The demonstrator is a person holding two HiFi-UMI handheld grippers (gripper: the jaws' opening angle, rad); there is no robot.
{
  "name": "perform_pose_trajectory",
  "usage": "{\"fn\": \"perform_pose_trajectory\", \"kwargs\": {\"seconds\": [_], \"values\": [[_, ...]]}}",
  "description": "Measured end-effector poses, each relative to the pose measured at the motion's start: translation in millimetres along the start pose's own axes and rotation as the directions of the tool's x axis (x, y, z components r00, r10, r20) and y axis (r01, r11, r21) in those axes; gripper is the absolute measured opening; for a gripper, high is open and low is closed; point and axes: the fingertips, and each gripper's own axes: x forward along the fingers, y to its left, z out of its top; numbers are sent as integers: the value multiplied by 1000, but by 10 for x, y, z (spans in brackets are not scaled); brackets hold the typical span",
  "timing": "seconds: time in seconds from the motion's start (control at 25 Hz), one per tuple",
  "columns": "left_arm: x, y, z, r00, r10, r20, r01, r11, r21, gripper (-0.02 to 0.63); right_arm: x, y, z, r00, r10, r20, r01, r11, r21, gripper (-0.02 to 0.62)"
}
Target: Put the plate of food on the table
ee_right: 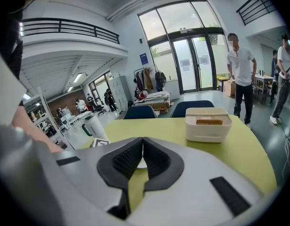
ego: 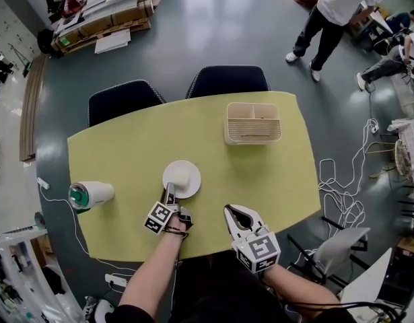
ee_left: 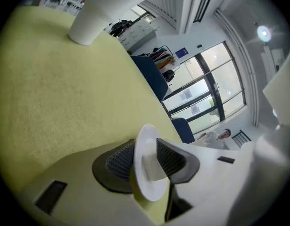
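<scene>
A small white plate [ego: 182, 179] with a pale piece of food on it rests flat on the yellow-green table [ego: 126, 153], near the front middle. My left gripper [ego: 169, 195] reaches its near rim. In the left gripper view the plate's rim [ee_left: 147, 173] stands between the two ribbed pads with slack on either side, so the left gripper [ee_left: 145, 157] is open around it. My right gripper [ego: 228, 210] hovers over the table's front edge to the right of the plate. Its pads meet at the tips, so the right gripper [ee_right: 142, 149] is shut and holds nothing.
A white tumbler with a green lid [ego: 91, 195] lies on its side at the table's left end. A cream slatted box [ego: 253, 122] stands at the back right. Two dark chairs [ego: 228, 81] sit behind the table. A person [ego: 328, 19] stands beyond, and cables [ego: 341, 200] trail on the floor at right.
</scene>
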Motion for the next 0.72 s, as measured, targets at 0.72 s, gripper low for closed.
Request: {"fn": "perform_pose_trajectory", "kwargs": {"seconds": [0.72], "values": [[-581,-345,341,996,-89,27,81,969,232,58,-70,63,147,999,16,50,-15,1000,-10,12]]}}
